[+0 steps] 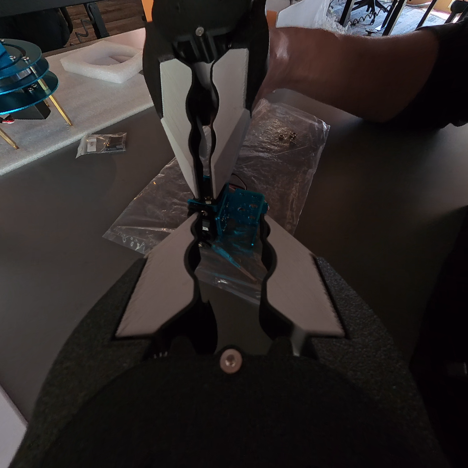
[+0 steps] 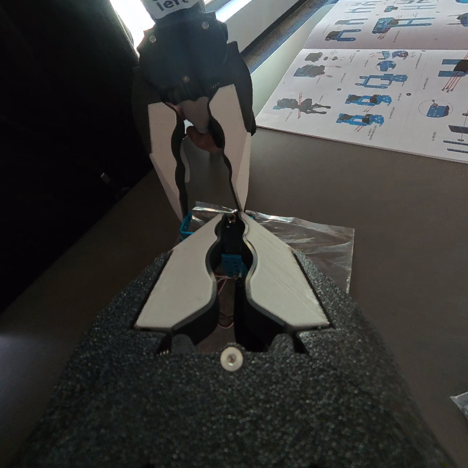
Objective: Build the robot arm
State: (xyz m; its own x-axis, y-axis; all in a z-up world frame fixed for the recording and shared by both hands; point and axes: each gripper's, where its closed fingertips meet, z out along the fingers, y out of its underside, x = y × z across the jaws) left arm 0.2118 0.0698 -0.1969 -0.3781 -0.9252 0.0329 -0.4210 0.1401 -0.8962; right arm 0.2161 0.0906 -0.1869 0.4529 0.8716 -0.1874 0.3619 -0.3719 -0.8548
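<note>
While the left gripper spans the blue bracket at mid width, the right gripper comes in from twelve o'clock, pinched narrow on its black servo, all above the clear bag. An instruction sheet lies at one o'clock.

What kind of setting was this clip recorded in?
Probably an office or workshop bench for kit assembly: a printed instruction sheet, a blue metal bracket assembly on a clear plastic bag, and white packing foam on the table.

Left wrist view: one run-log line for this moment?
left gripper: flanks blue bracket, grip unclear | right gripper: shut on black servo | beneath: clear bag on dark table
</note>
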